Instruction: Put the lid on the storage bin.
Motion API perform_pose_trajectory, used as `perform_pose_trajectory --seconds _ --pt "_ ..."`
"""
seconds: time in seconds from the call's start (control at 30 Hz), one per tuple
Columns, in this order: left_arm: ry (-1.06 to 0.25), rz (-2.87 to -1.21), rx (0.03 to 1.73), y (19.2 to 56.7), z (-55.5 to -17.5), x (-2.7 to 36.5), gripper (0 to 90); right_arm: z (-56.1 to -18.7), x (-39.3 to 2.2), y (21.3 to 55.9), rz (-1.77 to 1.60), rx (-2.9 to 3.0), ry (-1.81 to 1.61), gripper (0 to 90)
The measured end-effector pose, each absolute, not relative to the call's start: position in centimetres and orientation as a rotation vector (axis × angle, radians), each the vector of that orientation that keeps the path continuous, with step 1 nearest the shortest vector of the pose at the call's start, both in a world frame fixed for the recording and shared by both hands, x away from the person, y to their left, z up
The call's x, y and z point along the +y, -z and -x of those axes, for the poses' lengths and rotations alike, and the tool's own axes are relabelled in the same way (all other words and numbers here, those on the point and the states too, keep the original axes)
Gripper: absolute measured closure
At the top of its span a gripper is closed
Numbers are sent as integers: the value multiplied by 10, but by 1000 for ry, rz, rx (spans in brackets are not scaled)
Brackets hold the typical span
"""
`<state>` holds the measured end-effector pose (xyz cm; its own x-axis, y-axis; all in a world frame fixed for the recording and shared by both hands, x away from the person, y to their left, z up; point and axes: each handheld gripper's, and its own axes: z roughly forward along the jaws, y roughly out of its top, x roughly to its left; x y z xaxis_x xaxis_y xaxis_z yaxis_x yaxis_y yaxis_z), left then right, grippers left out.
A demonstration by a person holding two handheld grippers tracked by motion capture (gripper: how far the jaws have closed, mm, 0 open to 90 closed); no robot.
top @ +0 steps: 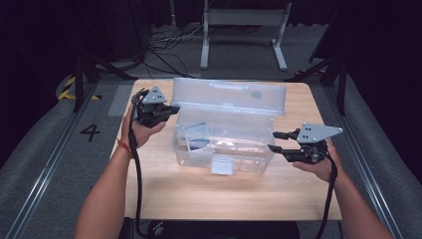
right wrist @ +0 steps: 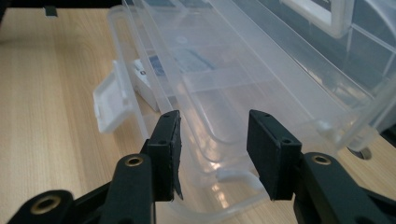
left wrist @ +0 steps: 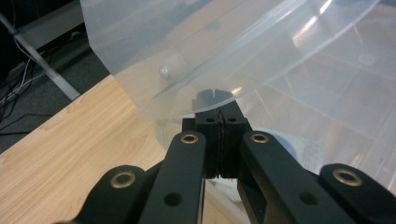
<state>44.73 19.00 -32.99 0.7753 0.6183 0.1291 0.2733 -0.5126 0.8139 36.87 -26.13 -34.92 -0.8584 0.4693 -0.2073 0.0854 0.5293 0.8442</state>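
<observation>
A clear plastic box (top: 249, 160) stands mid-table with its lid (top: 229, 97) tipped up at the back and a white latch (top: 222, 166) on its front wall. Inside lies a clear packet with a dark label (top: 197, 138). My left gripper (top: 169, 110) is shut with nothing between its pads, its tip right at the lid's left end. In the left gripper view that lid (left wrist: 210, 46) curves just above the closed tip (left wrist: 219, 122). My right gripper (top: 276, 141) is open at the box's right end. There its jaws (right wrist: 212, 128) straddle the box rim (right wrist: 196, 119) without pressing on it.
The wooden table (top: 199, 194) has bare room in front of the box and at both sides. Behind the table a grey metal stand (top: 244, 30) and cables (top: 164, 42) sit on the floor. A "4" mark (top: 90, 132) is on the floor at the left.
</observation>
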Motion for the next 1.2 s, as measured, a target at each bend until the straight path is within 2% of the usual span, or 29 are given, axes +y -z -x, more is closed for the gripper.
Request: perform_pose_trajectory --seconds 0.4,1.2 --pt "-517 -2183 639 341 -437 191 896 -362 -276 360 -514 2363 -1266 513" --pt "-480 -2201 681 373 -413 210 896 -359 -287 374 -577 2373 -1237 506"
